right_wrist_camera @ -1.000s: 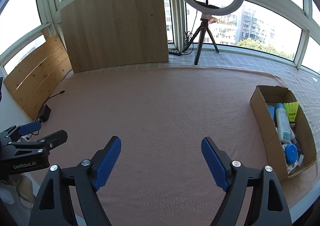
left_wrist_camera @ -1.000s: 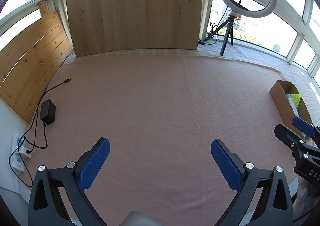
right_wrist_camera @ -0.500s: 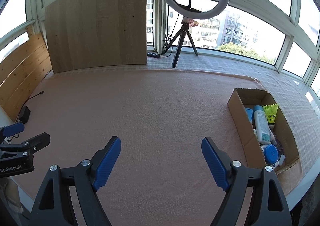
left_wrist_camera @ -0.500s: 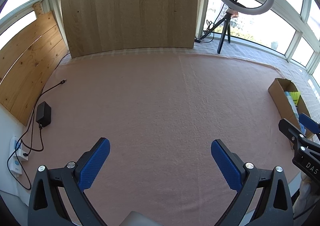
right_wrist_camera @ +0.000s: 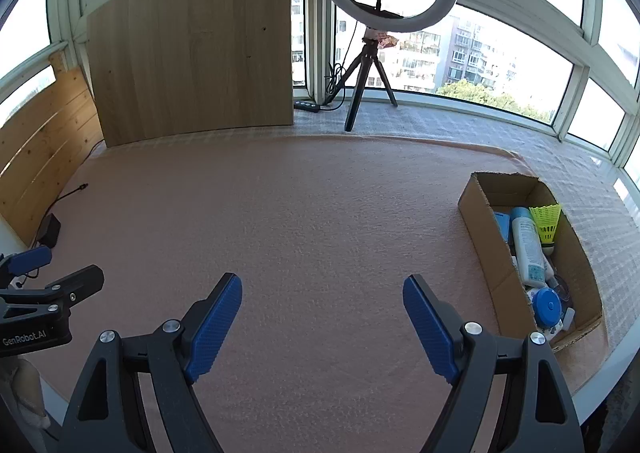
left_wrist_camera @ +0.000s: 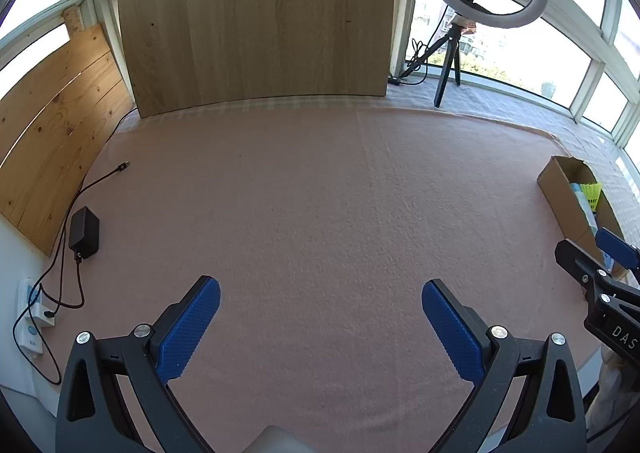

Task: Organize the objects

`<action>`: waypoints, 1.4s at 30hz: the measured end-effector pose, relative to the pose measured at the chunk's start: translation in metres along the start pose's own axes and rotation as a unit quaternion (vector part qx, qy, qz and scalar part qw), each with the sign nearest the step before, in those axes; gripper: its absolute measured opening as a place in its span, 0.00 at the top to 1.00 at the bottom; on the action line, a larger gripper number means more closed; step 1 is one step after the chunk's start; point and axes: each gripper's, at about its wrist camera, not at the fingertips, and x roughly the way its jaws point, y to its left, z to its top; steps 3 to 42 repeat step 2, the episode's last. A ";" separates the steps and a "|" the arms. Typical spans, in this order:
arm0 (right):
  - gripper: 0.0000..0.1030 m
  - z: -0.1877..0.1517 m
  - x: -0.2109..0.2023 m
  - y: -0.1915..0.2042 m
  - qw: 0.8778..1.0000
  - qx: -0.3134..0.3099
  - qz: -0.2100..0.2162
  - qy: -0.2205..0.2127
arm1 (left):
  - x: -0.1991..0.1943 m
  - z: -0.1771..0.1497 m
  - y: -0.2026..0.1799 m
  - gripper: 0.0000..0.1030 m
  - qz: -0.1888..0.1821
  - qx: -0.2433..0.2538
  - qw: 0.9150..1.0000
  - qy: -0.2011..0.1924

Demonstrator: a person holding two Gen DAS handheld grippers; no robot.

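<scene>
Left gripper [left_wrist_camera: 320,303] and right gripper [right_wrist_camera: 322,301] both wide open, holding nothing, above pink table cloth [right_wrist_camera: 300,221]; cardboard box [right_wrist_camera: 486,253] near the right gripper.

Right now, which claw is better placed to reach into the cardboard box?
Right claw: the brown cardboard box lies just beside it, while the left claw sits further off. Both are open and empty.

Blue ridged pads on each black claw [right_wrist_camera: 322,305], pink cloth [right_wrist_camera: 300,221], brown cardboard box [right_wrist_camera: 480,229], yellow shuttlecock [right_wrist_camera: 546,223].
</scene>
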 end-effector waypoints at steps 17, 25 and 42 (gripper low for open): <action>0.23 0.000 0.002 0.001 1.000 0.001 0.003 0.004 | 0.003 0.000 0.000 0.01 -0.002 0.000 1.000 0.003; 0.23 0.000 0.002 0.001 1.000 0.001 0.003 0.004 | 0.003 0.000 0.000 0.01 -0.002 0.000 1.000 0.003; 0.23 0.000 0.002 0.001 1.000 0.001 0.003 0.004 | 0.003 0.000 0.000 0.01 -0.002 0.000 1.000 0.003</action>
